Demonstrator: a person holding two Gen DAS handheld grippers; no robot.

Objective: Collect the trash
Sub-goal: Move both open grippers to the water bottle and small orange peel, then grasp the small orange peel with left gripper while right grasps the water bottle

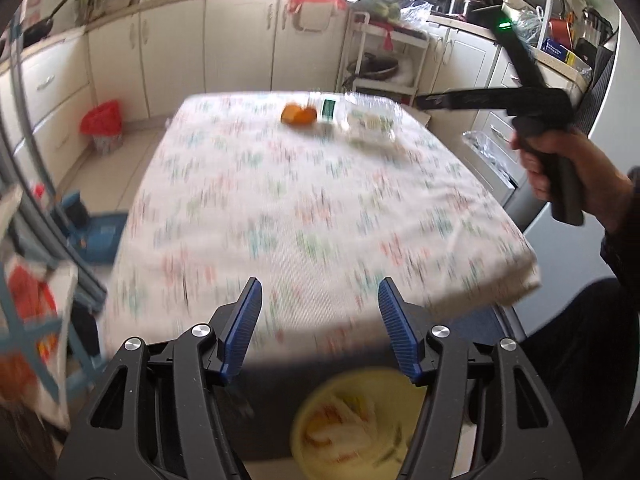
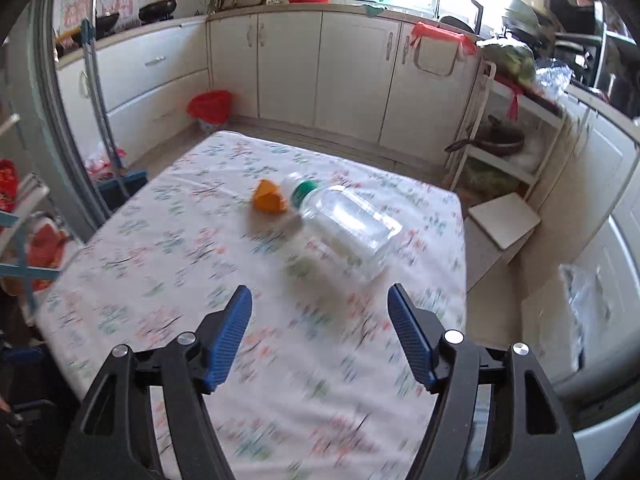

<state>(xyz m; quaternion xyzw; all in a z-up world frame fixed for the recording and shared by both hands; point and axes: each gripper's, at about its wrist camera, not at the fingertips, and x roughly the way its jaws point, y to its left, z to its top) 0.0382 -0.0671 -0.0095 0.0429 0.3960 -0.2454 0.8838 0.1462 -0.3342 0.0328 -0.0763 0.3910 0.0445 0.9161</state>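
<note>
Motion blur smears the left wrist view: the orange scrap (image 1: 298,114) and the clear bottle (image 1: 370,120) at the far end of the surface (image 1: 280,208) are only soft shapes, and the bottle's label cannot be read. The yellow bin (image 1: 356,424) below the near edge is blurred and cut off by the bottom edge, its contents unclear. The right gripper (image 1: 424,102) shows only from the side, its fingertips indistinct. In the right wrist view the tablecloth's pattern near the camera is streaked.

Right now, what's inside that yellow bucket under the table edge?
The yellow bucket holds crumpled whitish and orange scraps, too blurred to name. The left hand-held gripper covers its sides, so the rest is hidden.
</note>
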